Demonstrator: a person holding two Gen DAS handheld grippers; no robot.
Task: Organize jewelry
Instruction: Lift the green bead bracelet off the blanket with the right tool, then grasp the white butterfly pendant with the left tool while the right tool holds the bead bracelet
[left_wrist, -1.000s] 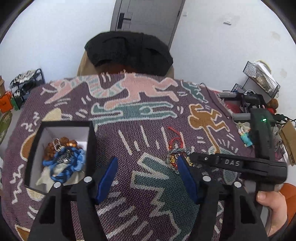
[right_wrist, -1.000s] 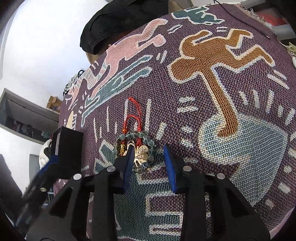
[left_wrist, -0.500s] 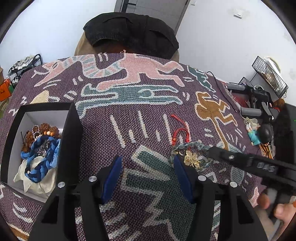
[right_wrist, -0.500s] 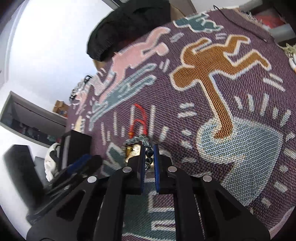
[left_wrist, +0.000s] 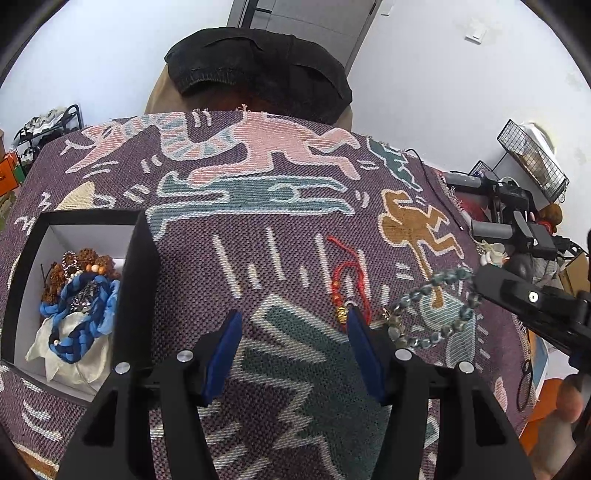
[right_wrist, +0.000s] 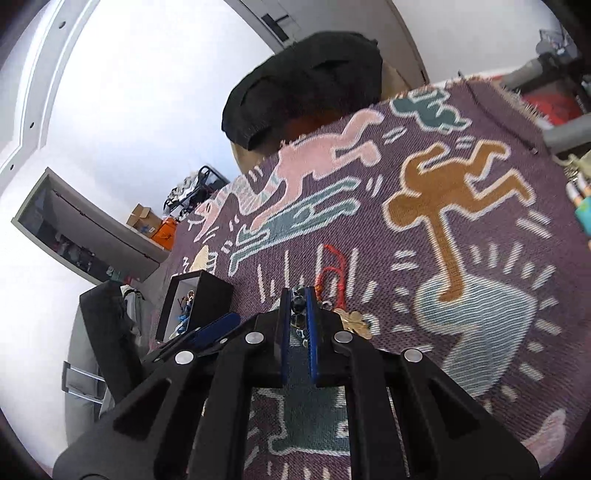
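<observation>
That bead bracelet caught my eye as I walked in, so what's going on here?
A person is sorting jewelry on a patterned blanket with two handheld grippers. The right gripper is shut on the grey-green bead bracelet, which hangs lifted off the cloth. The left gripper hovers open, holding nothing. A red cord bracelet lies on the blanket. The black box to the left already holds a blue braided piece and brown beads.

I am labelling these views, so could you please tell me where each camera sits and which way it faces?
Left wrist: on the open left gripper, looking forward over the blanket; its fingers and the person's hand show.
Right wrist: on the right gripper, tilted, facing the blanket; its fingers pinch the bead bracelet.
Shared: bracelet, red cord, box.
</observation>
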